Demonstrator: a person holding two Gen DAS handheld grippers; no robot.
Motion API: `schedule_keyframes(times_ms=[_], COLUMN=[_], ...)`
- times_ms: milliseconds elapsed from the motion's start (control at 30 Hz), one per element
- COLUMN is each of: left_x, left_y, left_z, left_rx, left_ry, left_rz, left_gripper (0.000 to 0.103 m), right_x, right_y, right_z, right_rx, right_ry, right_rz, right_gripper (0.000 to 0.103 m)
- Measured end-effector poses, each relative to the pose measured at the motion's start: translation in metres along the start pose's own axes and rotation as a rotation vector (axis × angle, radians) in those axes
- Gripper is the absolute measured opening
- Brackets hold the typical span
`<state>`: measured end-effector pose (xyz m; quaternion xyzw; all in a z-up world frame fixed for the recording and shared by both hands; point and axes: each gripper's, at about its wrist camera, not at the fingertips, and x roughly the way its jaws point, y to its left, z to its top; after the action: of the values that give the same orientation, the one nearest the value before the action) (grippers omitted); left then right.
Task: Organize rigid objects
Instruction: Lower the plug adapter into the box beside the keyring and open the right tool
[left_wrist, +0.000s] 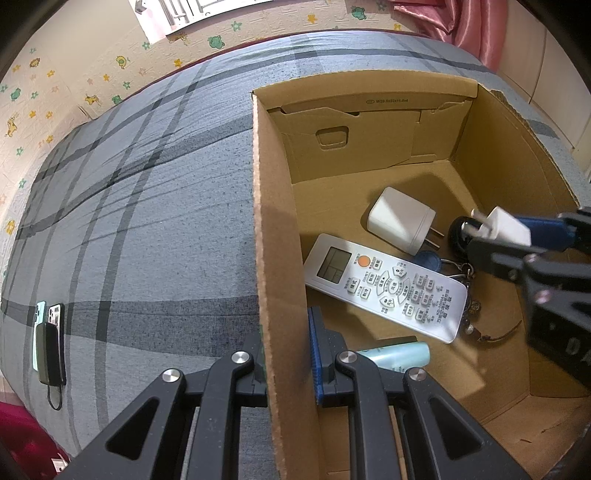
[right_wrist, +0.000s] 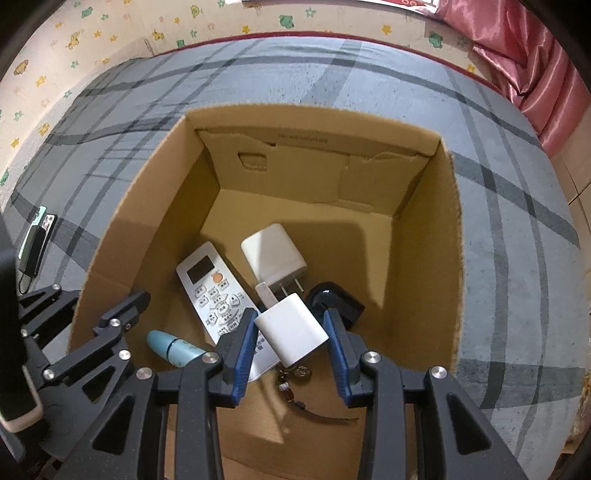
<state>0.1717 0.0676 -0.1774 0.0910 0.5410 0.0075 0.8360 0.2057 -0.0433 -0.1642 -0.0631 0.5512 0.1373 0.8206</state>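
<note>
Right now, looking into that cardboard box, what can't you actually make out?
- Keys: left wrist view, mostly hidden under the remote; their number is unclear.
- Dark round object: right wrist view, half covered by the small charger and the right gripper; I cannot identify it.
- Blue tube: its label is too small to read.
- Phones on the bed: left wrist view, overlapping and tiny.

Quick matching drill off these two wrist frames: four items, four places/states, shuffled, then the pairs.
Items:
1. small white charger
2. remote control
3. teal tube
4. left gripper

States:
A. lying on the box floor, buttons up
B. straddling the cardboard box wall
C. between the right gripper fingers, above the box floor
D. lying near the box's near-left corner

Pairs: 1-C, 2-A, 3-D, 4-B
</note>
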Motion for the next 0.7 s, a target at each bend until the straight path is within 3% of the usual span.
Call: schedule_keyframes(times_ms=[700], left_x=[-0.001], left_y=[-0.001], left_z=[0.0], left_rx=[0.002], left_ry=[0.0], left_rz=[0.004], left_gripper=[0.016], right_x=[0.023], right_y=[0.003], right_z=[-0.001], right_rx=[0.001], right_ry=[0.046], right_rz=[-0.004], right_gripper=[0.04])
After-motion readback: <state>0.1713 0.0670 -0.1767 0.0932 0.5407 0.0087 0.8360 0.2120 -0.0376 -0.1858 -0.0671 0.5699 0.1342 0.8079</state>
